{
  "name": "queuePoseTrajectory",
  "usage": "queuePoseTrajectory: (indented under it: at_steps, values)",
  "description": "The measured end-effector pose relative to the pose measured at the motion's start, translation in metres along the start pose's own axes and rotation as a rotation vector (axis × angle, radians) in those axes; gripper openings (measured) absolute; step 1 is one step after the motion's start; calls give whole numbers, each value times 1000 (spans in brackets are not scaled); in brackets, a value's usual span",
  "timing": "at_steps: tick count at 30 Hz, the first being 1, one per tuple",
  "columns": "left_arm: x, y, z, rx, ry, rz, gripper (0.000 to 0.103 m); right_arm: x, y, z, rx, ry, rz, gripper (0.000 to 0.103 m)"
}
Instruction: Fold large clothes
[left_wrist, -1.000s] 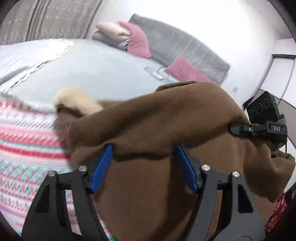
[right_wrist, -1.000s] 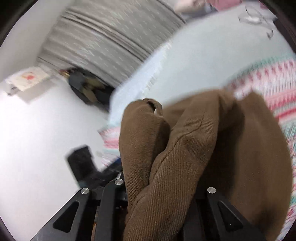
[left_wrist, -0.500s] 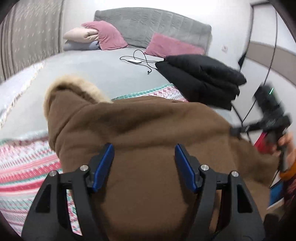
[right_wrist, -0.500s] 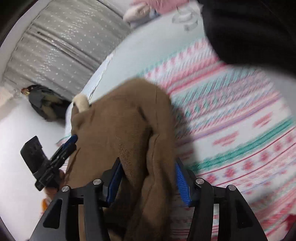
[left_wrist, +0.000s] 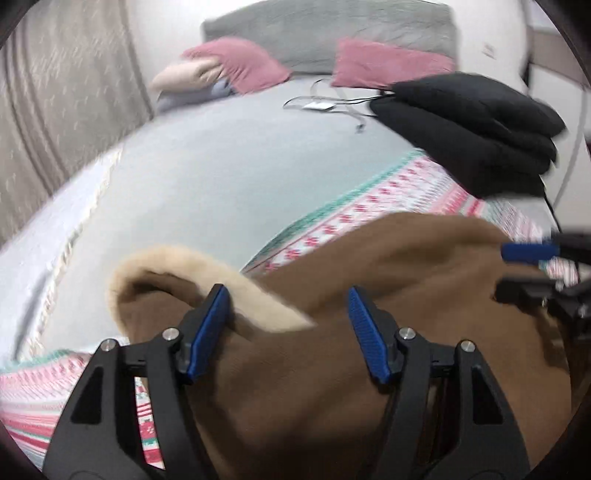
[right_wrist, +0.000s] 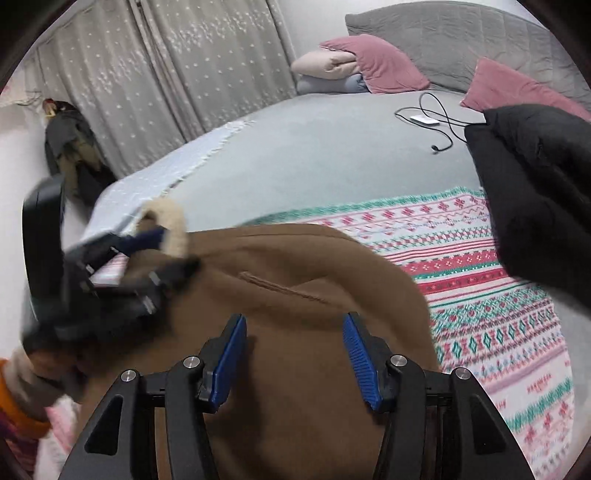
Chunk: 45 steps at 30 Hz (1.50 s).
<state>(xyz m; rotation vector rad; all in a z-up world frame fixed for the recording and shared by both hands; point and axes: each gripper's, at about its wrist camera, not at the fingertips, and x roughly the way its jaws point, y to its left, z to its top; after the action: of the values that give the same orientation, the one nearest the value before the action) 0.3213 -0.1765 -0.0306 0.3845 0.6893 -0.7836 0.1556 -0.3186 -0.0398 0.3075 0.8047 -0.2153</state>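
Observation:
A brown hooded coat (left_wrist: 303, 387) with a cream fleece hood trim (left_wrist: 192, 266) lies on a patterned blanket (left_wrist: 369, 206) on the bed. In the left wrist view my left gripper (left_wrist: 288, 328) is open, its blue pads wide apart over the coat near the hood. In the right wrist view my right gripper (right_wrist: 293, 354) is open over the coat (right_wrist: 295, 295). The left gripper (right_wrist: 155, 254) shows there at the hood trim (right_wrist: 173, 225). The right gripper's fingers (left_wrist: 528, 253) show blurred at the coat's right edge.
A folded black jacket (right_wrist: 539, 192) lies on the blanket (right_wrist: 498, 295) to the right. A cable and charger (right_wrist: 428, 118), pink pillows (right_wrist: 376, 62) and a grey headboard are at the far end. Curtains (right_wrist: 166, 74) hang on the left. A dark bag (right_wrist: 70, 147) sits by the wall.
The coat has come down from being held up and now lies on the blanket. Both cameras swung toward the bed, and both grippers now stand open above the coat.

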Motion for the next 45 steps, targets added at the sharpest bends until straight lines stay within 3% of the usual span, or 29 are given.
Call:
queuePoseTrajectory:
  at_steps: [3,7,10,12,14,17,20,21,23,26,28,29,30,32,33,35,36,40,43,45]
  values:
    - [0,11,4,-39,13,16,68,-6,-42,-1,103,8,10,56]
    - [-31,3,1,-27,-14,33,69,-23,-79,-4,177,63,49,56]
    - [-65,-7,-10,-47,-31,-45,70,-63,-78,-11,124,46,21,57]
    - [-90,-18,-25,-38,-57,-87,70,-87,-75,-21,108,59,81,58]
    - [-108,-28,-41,-30,-80,-117,73,-100,-73,-37,135,130,186,59]
    - [-122,-37,-65,-61,-89,-154,73,-97,-78,-64,245,270,357,59]
    - [-124,-43,-84,-102,-80,-184,73,-91,-86,-78,339,316,482,59]
    - [-125,-44,-89,-111,-77,-195,73,-86,-90,-82,370,331,507,59]
    - [-126,-49,-95,-117,-74,-188,73,-72,-98,-87,410,398,454,56]
    - [-131,-54,-99,-111,-86,-191,73,-67,-108,-88,459,409,465,55]
    - [-134,-58,-101,-98,-87,-204,73,-70,-104,-86,455,403,499,44]
    - [-136,-61,-101,-87,-89,-204,73,-74,-100,-83,457,396,542,28]
    - [-137,-63,-101,-81,-91,-205,73,-83,-96,-77,472,361,631,19]
    - [-142,-66,-100,-87,-117,-240,73,-114,-97,-62,468,226,770,15]
    - [-146,-65,-101,-103,-134,-260,73,-127,-103,-58,471,177,790,13]
    - [-146,-69,-102,-114,-103,-323,74,-138,-129,-61,521,120,766,11]
    - [-144,-73,-104,-100,-82,-335,74,-137,-145,-68,550,126,706,11]
    - [-141,-103,-118,80,-41,-240,75,-135,-173,-99,540,177,431,15]
    - [-153,-106,-120,105,-38,-243,76,-145,-177,-101,513,182,406,19]
    - [-160,-100,-116,86,-25,-261,76,-151,-167,-91,462,169,380,62]
